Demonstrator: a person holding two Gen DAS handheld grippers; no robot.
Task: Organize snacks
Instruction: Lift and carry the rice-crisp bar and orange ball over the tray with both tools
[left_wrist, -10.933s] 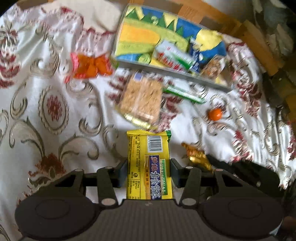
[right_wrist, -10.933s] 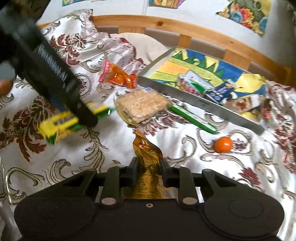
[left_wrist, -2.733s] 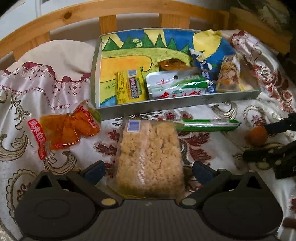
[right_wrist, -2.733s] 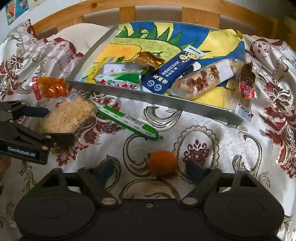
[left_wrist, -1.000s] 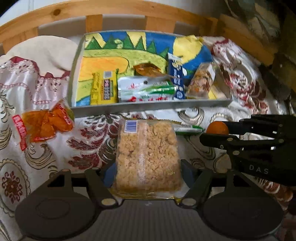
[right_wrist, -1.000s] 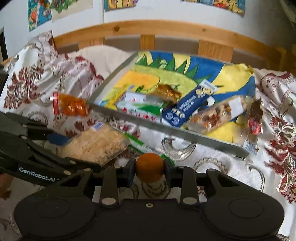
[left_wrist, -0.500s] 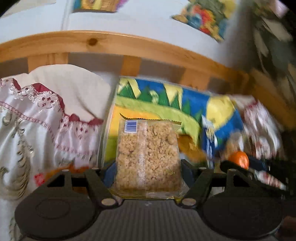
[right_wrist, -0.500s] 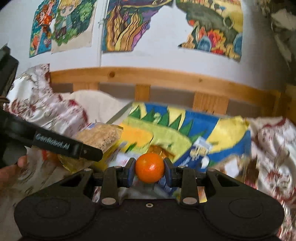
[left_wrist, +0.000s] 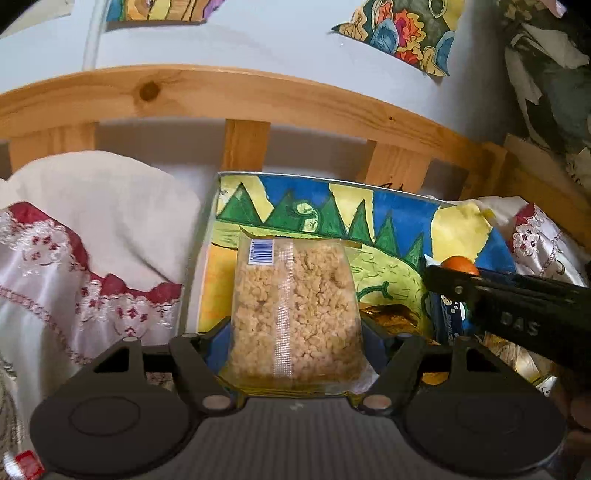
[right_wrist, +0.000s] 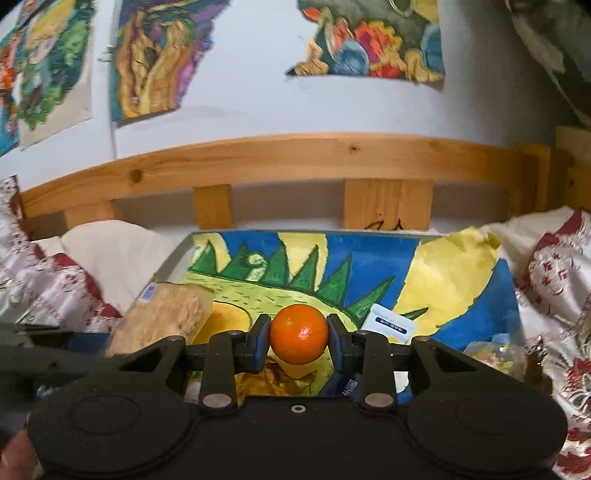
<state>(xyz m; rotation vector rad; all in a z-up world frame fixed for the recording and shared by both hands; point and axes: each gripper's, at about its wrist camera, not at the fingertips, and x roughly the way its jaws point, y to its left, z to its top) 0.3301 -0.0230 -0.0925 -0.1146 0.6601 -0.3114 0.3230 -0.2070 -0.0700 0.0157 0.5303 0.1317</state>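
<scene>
My left gripper (left_wrist: 293, 341) is shut on a clear pack of puffed-rice cake (left_wrist: 293, 306) and holds it above the near left part of the painted metal tray (left_wrist: 391, 218). The pack also shows in the right wrist view (right_wrist: 166, 317). My right gripper (right_wrist: 298, 341) is shut on a small orange (right_wrist: 298, 334) and holds it above the tray (right_wrist: 369, 254). The orange also shows in the left wrist view (left_wrist: 458, 265), with the right gripper (left_wrist: 517, 310) to the right of the pack. A gold wrapper (left_wrist: 395, 317) and a blue packet (right_wrist: 391, 325) lie in the tray.
A wooden slatted headboard (right_wrist: 280, 162) stands right behind the tray, with a white wall and paintings (right_wrist: 155, 62) above. A white pillow (left_wrist: 96, 206) lies left of the tray. Patterned white and red cloth (right_wrist: 554, 295) covers the bed on both sides.
Both grippers have moved forward over the tray and tilted up, each still holding its snack. The cloth with the loose snacks has dropped out of sight.
</scene>
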